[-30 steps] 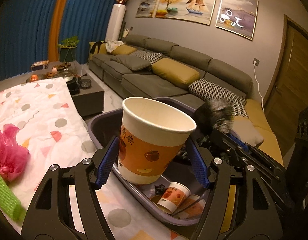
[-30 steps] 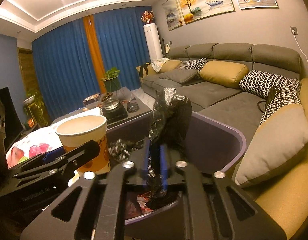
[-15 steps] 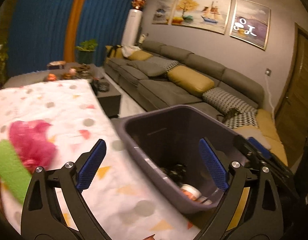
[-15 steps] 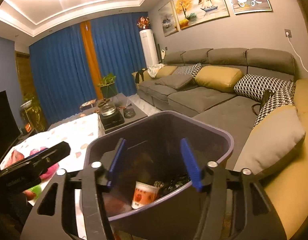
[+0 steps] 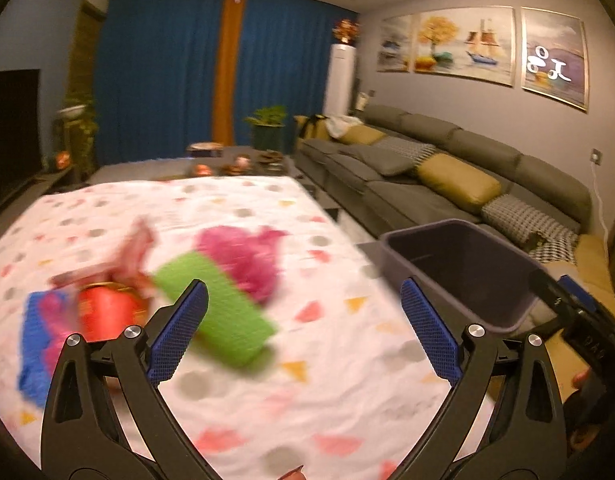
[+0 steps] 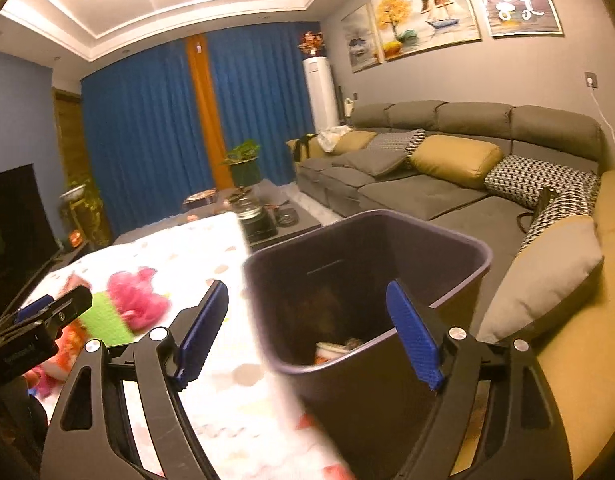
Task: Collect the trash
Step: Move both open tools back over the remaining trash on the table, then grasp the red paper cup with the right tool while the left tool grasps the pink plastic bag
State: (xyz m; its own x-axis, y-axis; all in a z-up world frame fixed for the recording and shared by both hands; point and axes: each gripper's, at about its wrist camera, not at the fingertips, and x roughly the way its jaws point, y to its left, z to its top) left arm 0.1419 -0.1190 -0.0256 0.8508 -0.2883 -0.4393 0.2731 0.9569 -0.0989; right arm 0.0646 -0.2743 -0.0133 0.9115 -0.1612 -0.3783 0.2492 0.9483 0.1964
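**Both grippers empty, trash waiting on the table**

Gone from the left gripper (image 5: 303,332) is the paper cup it carried a second ago, and the black bag has left the right gripper (image 6: 307,328) too — a paper cup (image 6: 333,350) shows low inside the dark bin (image 6: 459,248), with something dark beside it that I cannot make out. Both sets of jaws have just been opening, and now they stand spread wide with nothing between the blue pads. The left camera's view has swung off the bin and onto the table.

On the left wrist view the gripper looks across the patterned tablecloth (image 5: 235,396), everything blurred. Ahead and to the left lies the remaining trash in a loose cluster: a green roll (image 5: 215,304) lying nearest, a pink crumpled wrapper (image 5: 243,256) just behind it, a red item (image 5: 107,312) to the left and something blue (image 5: 33,344) at the far left edge. The bin sits off the table's right edge, in front of the grey sofa (image 5: 427,168).

From the right wrist view the open right gripper hangs at the bin's near rim — its right pad over the bin's mouth, its left pad over the tablecloth. The left gripper pokes in at the left edge, near the pink wrapper and the green roll.
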